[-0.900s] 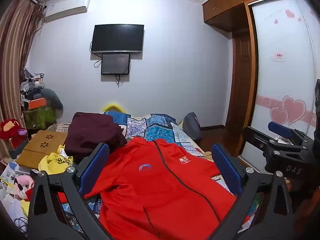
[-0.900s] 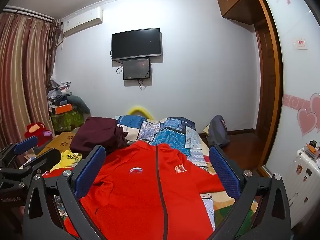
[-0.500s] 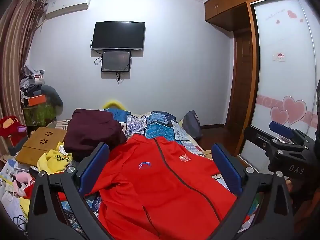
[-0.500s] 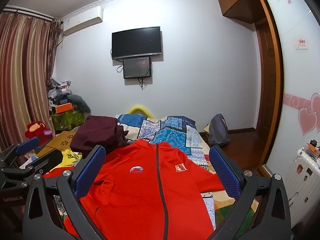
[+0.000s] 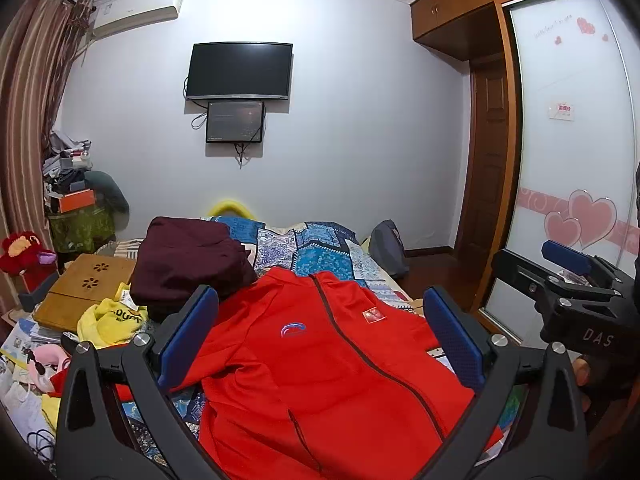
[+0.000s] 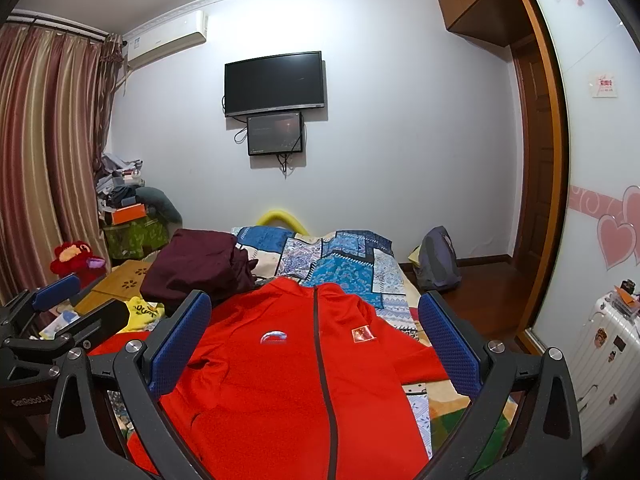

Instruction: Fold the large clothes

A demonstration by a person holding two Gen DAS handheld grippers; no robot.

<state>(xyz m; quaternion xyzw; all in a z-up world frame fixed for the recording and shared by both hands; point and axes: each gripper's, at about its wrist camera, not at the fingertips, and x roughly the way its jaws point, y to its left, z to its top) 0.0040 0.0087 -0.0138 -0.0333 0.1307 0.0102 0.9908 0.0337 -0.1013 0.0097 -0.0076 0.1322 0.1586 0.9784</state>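
Note:
A large red zip jacket (image 5: pixel 320 364) lies flat, front up, on the patchwork bedspread (image 5: pixel 320 252); it also shows in the right wrist view (image 6: pixel 304 372). My left gripper (image 5: pixel 320 340) is open and empty, held above the jacket's chest. My right gripper (image 6: pixel 316 344) is open and empty, also above the jacket. The right gripper shows at the right edge of the left wrist view (image 5: pixel 568 280). The left gripper shows at the left edge of the right wrist view (image 6: pixel 52 312).
A folded maroon garment (image 5: pixel 188 264) sits on the bed behind the jacket. A yellow garment (image 5: pixel 108 320) and a wooden lap tray (image 5: pixel 84 292) lie left. A grey backpack (image 6: pixel 438 260) stands on the floor. A white suitcase (image 6: pixel 604 356) stands right, by the wardrobe.
Both views have tilted down slightly, so the room sits a little higher in the frames. The jacket has not moved and both grippers stay open.

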